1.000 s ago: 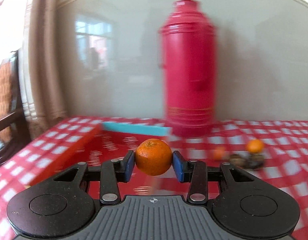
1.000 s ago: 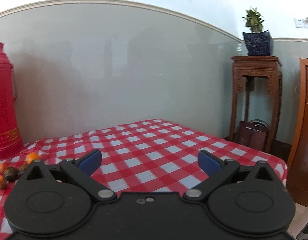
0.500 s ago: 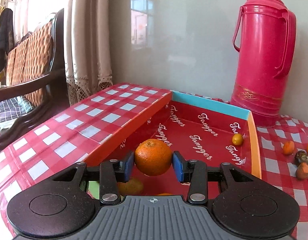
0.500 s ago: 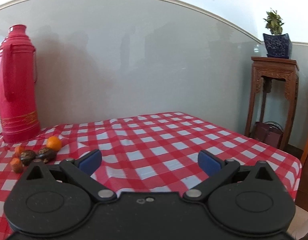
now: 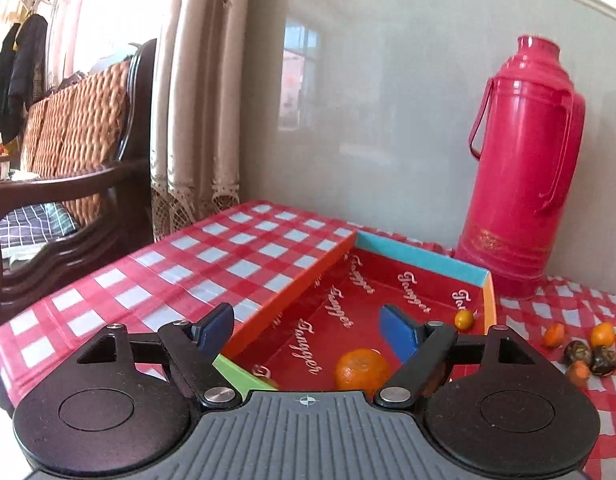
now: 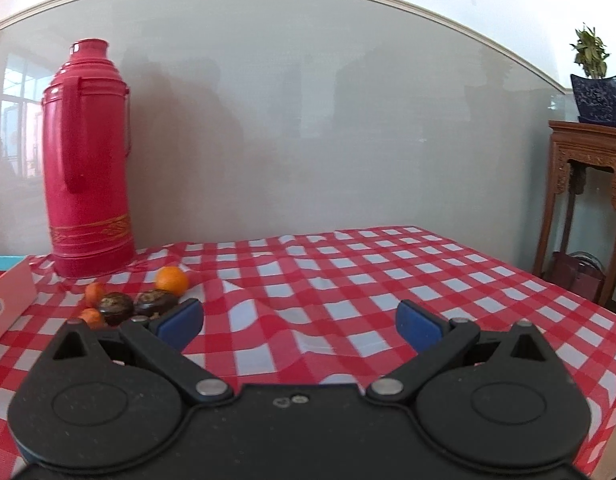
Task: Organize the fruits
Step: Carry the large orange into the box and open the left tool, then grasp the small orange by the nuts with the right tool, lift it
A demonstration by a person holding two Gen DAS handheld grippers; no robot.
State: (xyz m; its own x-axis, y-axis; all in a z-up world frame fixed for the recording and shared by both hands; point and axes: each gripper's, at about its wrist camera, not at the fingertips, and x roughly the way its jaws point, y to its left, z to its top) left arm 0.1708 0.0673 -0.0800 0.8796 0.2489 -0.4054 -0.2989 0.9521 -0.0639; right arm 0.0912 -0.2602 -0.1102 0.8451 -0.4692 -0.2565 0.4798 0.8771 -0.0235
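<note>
My left gripper [image 5: 308,330] is open and empty over the near end of a red box [image 5: 419,258] with coloured rims. An orange [image 5: 361,369] lies inside the box just below the jaws. A small yellow-orange fruit [image 5: 464,319] sits in the box's far right corner. Several small orange and dark fruits [image 5: 579,354] lie on the checked cloth to the right of the box. My right gripper [image 6: 300,326] is open and empty above the cloth. The same fruit cluster [image 6: 134,300] lies just ahead of its left finger.
A tall red thermos [image 5: 519,168] stands behind the box by the wall; it also shows in the right wrist view [image 6: 88,164]. A wicker chair [image 5: 68,160] and curtains stand left of the table. A wooden stand [image 6: 587,200] with a potted plant is at the far right.
My left gripper has opened and let the orange go; it now lies in the box. My right gripper has swung left, bringing the fruit cluster and thermos closer.
</note>
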